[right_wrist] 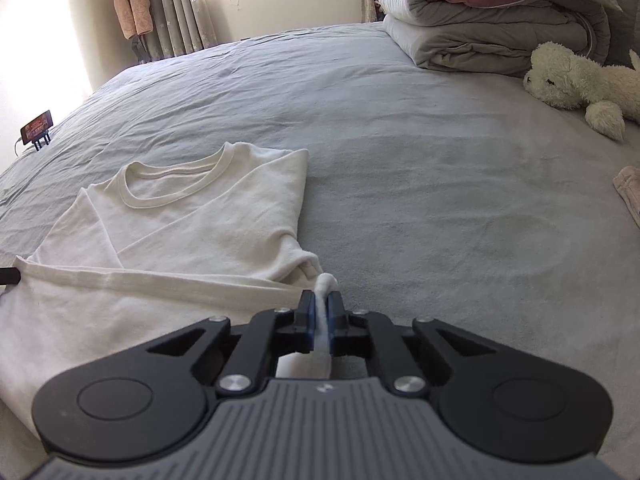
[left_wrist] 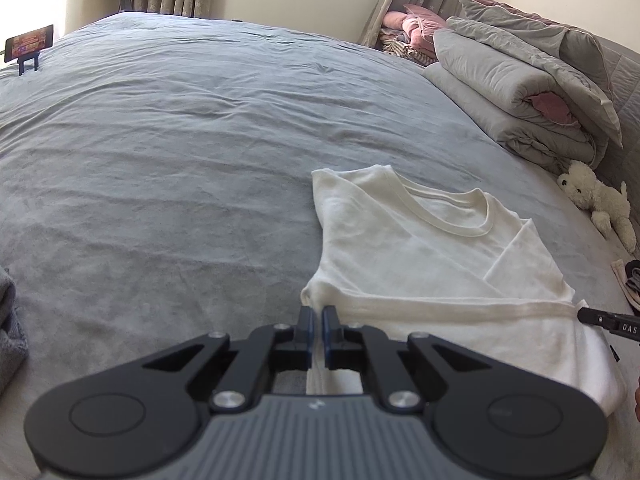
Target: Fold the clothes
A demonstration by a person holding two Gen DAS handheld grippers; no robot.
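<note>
A white T-shirt (left_wrist: 420,248) lies on the grey bed sheet (left_wrist: 160,160), collar at the far end and both sleeves folded inward. Its hem band (left_wrist: 440,307) runs taut between the two grippers. My left gripper (left_wrist: 318,314) is shut on the hem's left corner, with a thin strip of white fabric between the pads. My right gripper (right_wrist: 321,300) is shut on the other corner of the T-shirt (right_wrist: 180,216), and a tuft of cloth sticks out past its tips. Each view catches the other gripper's tip at its edge: the right gripper (left_wrist: 592,316) and the left gripper (right_wrist: 10,276).
A folded grey duvet (left_wrist: 520,80) and a white plush toy (right_wrist: 580,80) lie toward the head of the bed. A phone on a stand (left_wrist: 28,46) sits at the far left edge. Small garments (right_wrist: 630,192) lie at the right edge, and grey cloth (left_wrist: 10,320) at the left.
</note>
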